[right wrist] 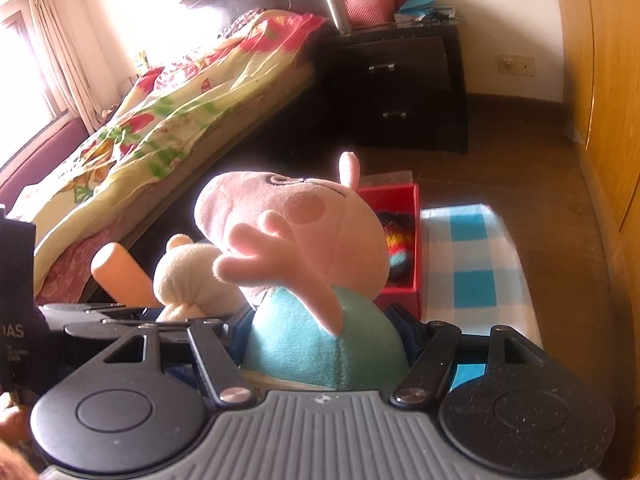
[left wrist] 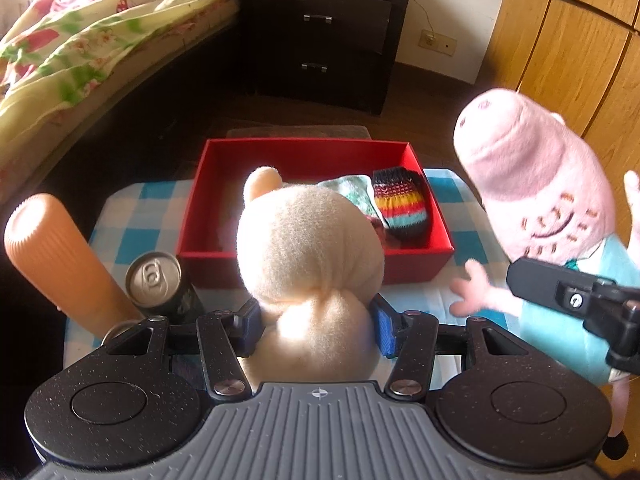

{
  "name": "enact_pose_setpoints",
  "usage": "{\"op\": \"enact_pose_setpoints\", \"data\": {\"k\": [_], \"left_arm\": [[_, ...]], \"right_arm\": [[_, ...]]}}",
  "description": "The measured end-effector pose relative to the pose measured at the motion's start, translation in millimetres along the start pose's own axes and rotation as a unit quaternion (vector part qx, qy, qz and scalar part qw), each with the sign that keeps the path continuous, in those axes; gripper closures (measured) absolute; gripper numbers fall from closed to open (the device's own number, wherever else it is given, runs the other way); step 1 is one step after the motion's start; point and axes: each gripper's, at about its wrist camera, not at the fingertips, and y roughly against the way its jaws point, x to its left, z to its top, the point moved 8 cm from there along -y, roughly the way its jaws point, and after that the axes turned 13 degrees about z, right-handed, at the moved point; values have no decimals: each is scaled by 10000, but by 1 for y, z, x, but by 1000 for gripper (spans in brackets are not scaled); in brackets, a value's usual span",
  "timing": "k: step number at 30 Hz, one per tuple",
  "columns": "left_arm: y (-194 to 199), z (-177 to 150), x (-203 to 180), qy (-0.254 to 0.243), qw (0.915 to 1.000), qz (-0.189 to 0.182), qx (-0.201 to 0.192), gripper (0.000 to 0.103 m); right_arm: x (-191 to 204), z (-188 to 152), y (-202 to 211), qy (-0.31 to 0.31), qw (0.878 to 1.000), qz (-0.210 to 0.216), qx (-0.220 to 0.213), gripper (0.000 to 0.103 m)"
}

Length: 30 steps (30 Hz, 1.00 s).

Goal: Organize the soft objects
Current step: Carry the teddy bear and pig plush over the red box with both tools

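My left gripper (left wrist: 318,326) is shut on a cream plush bear (left wrist: 310,256), squeezing its body, and holds it just in front of the red box (left wrist: 208,184). The bear also shows in the right wrist view (right wrist: 188,276). My right gripper (right wrist: 322,340) is shut on a pink pig plush with a turquoise body (right wrist: 312,240), held up to the right of the box; the pig (left wrist: 532,176) shows in the left wrist view. Inside the box lie a striped knitted sock (left wrist: 402,204) and a pale green knitted piece (left wrist: 352,192).
The box stands on a blue-and-white checked cloth (left wrist: 132,216). An orange ribbed bottle (left wrist: 60,248) and a drink can (left wrist: 156,276) stand at the left front. A bed (left wrist: 92,36), a dark nightstand (left wrist: 320,40) and a wooden wardrobe (left wrist: 568,48) surround the spot.
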Motion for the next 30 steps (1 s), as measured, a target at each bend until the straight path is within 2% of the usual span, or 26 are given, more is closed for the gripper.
{"op": "enact_pose_setpoints", "data": {"k": [8,30], "left_arm": [[-12,20,-8,-99,9997,182,-143,48],[-39,49,-22,-185,9993,247,-209,47]], "right_arm": [[-10,17,-12,42,9999,-86,-78,56],[-43,44,-41,10,9991,-407,-142,56]]}}
